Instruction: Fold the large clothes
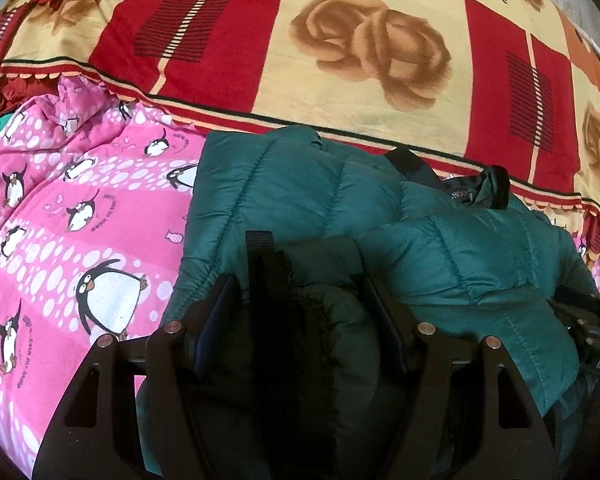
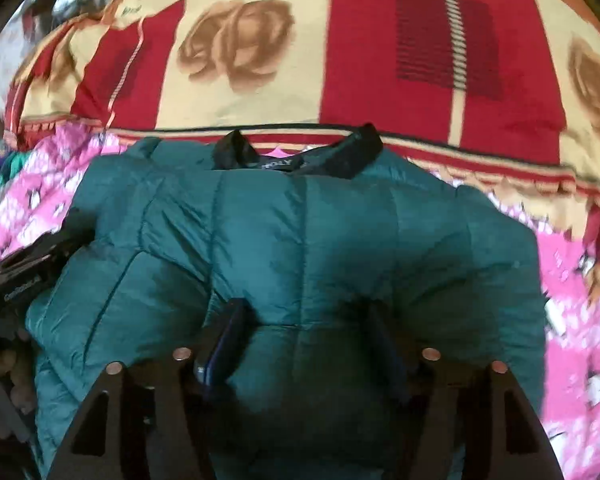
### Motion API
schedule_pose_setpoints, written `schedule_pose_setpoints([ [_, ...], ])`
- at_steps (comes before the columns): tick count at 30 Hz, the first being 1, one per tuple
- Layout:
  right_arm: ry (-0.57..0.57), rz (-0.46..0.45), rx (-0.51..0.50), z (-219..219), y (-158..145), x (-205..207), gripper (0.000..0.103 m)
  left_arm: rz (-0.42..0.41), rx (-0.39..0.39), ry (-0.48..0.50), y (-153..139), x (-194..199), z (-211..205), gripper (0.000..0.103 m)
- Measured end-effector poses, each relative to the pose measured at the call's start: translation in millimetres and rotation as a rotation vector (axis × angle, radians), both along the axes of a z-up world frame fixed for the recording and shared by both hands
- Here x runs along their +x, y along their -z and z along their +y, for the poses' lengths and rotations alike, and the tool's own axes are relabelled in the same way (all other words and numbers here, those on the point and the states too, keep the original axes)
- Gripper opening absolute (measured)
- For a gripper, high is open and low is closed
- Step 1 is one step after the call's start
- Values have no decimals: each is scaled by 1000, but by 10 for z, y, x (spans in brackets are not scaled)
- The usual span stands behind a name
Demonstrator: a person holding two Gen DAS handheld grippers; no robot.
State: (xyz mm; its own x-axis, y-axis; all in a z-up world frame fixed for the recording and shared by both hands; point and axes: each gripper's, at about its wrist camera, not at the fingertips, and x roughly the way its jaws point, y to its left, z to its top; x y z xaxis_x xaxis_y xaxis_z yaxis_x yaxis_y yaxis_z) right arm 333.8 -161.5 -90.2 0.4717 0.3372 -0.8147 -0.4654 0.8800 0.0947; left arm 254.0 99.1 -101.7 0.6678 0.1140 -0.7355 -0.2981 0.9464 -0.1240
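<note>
The puffer jacket (image 2: pixel 300 240) between and ahead of the jaws is deep teal with stitched quilting lines, and its collar (image 2: pixel 360 152) is black. To the left of the left jaws the sheet (image 1: pixel 80 220) is bright pink, dotted white and scattered with black-and-white penguins (some small pink lettering too). Beyond the jaws the blanket (image 1: pixel 340 40) shows red and cream squares, tan-brown roses, orange patches and dark striped blocks.

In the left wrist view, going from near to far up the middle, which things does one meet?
Left tool → green puffer jacket → red and cream rose blanket.
</note>
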Motion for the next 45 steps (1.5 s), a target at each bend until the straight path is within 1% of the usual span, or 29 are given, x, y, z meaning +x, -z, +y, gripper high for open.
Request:
schedule_pose_setpoints([
  [2,19,27,-3,4,-62,39,61,1,1,-2,3,1,1,67],
  [3,34,25,-11,24,-154,17,61,1,3,-3,4,5,2,67],
  [5,29,-31,13,78,-362,-116,60,1,6,-5,5,6,-1,67],
  [6,-4,-64,45,112,-456,-218,60,1,7,-6,4,8,-4,67],
  [7,-46,-78,65,175,-493,-301,60,1,8,-6,3,10,-5,67],
  [8,-72,-76,58,244,-464,-335,60,1,7,-6,3,8,-7,67],
  [10,-113,-37,-29,437,-224,-379,64,-1,3,-3,3,12,-8,68],
  [11,-117,-36,-53,471,-134,-384,65,-1,2,-2,4,13,-6,68],
  [12,-113,-50,-47,470,-86,-389,66,-1,1,-2,4,15,-3,68],
  [14,-104,-28,-21,426,-130,-362,66,-1,0,-2,3,16,-6,68],
  [15,-104,-13,-5,387,-189,-342,66,-1,-2,-2,4,17,-4,68],
  [16,-102,-20,8,324,-261,-353,66,-2,-4,-2,6,17,-3,68],
  [17,-85,-47,12,237,-334,-361,66,-2,-5,-1,8,17,-3,68],
  [18,-49,-81,8,120,-396,-356,66,-3,-7,-1,10,18,0,68],
  [19,-7,-96,1,-3,-428,-328,66,-3,-8,-1,12,17,1,68],
  [21,80,-72,-7,-313,-377,-253,66,-4,-11,0,15,16,2,68],
  [23,125,-22,-1,-545,-216,-179,66,-6,-14,7,18,17,-3,72],
  [25,92,-3,13,-660,-50,-188,67,-6,-12,16,21,23,-17,75],
  [27,69,-14,21,-671,-26,-219,68,-6,-16,16,22,24,-18,75],
  [29,58,-15,17,-669,-100,-232,67,-8,-27,16,24,28,-16,75],
  [30,43,-30,11,-674,-163,-243,67,-10,-29,16,23,21,-12,75],
  [31,45,-63,7,-707,-241,-264,67,-11,-30,16,22,17,-12,75],
  [33,88,-111,28,-832,-359,-295,67,-11,-29,16,22,9,-7,75],
  [35,136,-77,68,-1007,-332,-276,67,-12,-30,16,23,8,-3,75],
  [37,131,55,85,-1095,-83,-199,68,-14,-32,18,20,2,-2,75],
  [38,115,80,110,-1118,9,-205,68,-15,-32,18,19,-1,-2,75],
  [40,113,65,135,-1156,10,-224,68,-14,-33,17,19,-2,-3,75],
  [42,117,73,133,-1150,-25,-219,68,-14,-32,17,20,1,-6,75],
  [45,115,54,125,-1137,-20,-250,69,-14,-34,18,21,3,-7,75],
])
